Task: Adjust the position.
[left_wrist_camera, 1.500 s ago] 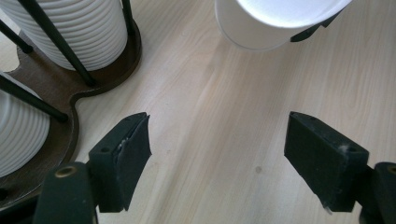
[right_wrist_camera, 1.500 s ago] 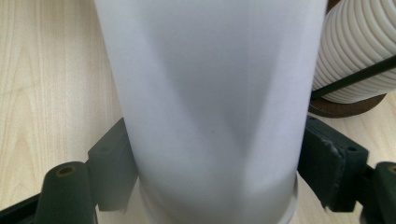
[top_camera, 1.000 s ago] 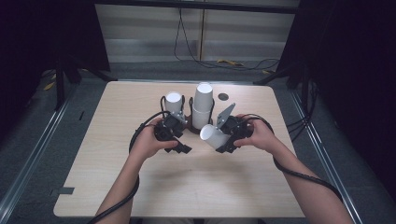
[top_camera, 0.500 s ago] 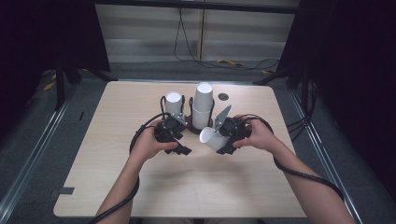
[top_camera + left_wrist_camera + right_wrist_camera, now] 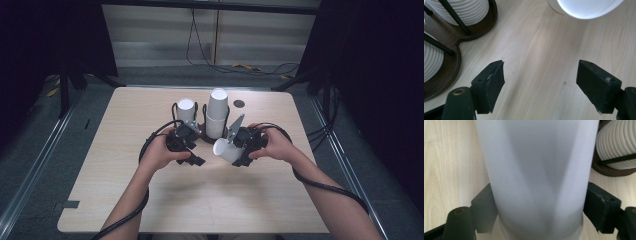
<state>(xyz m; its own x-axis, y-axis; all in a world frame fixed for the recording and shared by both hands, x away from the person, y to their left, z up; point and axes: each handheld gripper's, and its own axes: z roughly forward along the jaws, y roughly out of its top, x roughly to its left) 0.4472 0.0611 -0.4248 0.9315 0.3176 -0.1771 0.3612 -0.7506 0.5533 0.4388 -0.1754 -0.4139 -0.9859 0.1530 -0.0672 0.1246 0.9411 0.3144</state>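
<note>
table (image 5: 150, 200) light wood, dark cup rack (image 5: 202, 135) at the far middle with ribbed white cups | step: carrying one cup, next probably hand-over, needs lining up | right gripper (image 5: 239, 152) closed around smooth white paper cup (image 5: 226, 150), tilted, held just above table | left gripper (image 5: 192, 159) wide apart, empty

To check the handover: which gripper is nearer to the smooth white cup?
Right. The right gripper is shut on the smooth white cup; the left gripper, open, is beside it, apart.
</note>
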